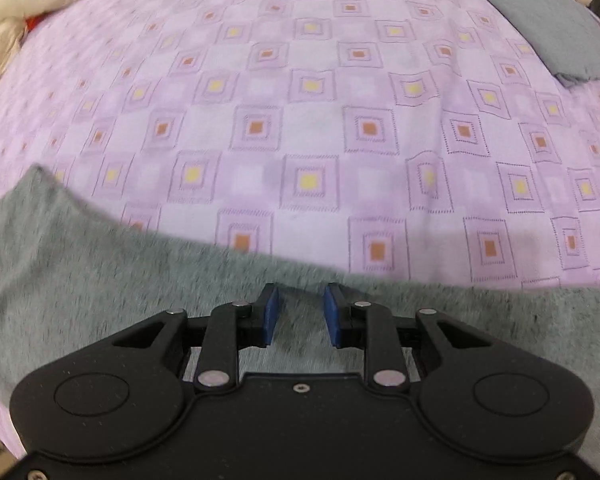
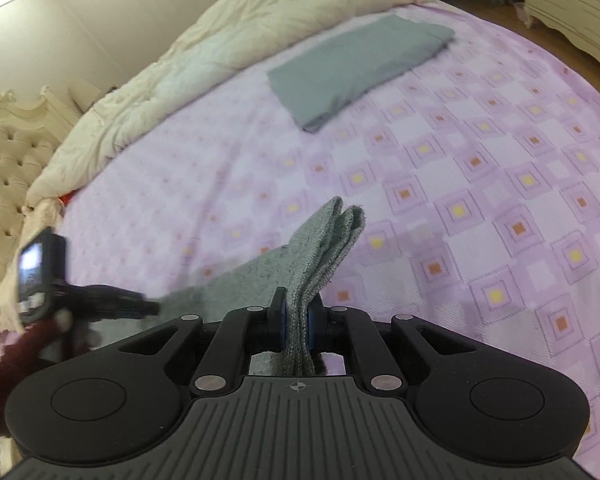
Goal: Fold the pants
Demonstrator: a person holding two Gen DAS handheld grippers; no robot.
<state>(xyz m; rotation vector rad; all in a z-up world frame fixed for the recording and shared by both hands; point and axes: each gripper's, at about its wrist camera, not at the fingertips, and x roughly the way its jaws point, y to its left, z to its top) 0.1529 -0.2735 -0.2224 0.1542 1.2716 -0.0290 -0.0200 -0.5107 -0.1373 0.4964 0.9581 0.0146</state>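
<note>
Grey knit pants (image 1: pixel 100 280) lie across the near part of the bed under my left gripper (image 1: pixel 301 316), which is open just above the cloth with nothing between its blue pads. In the right wrist view my right gripper (image 2: pixel 296 322) is shut on a folded bundle of the pants (image 2: pixel 324 248), whose layered end sticks up past the fingers. The left gripper (image 2: pixel 112 300) shows blurred at the left of that view, beside the same cloth.
The bed has a lilac sheet with square prints (image 1: pixel 308 100). A folded grey garment (image 1: pixel 548 24) lies at the far right; it also shows in the right wrist view (image 2: pixel 352 68). A cream duvet (image 2: pixel 220 48) is bunched along the far side, by a tufted headboard (image 2: pixel 4 176).
</note>
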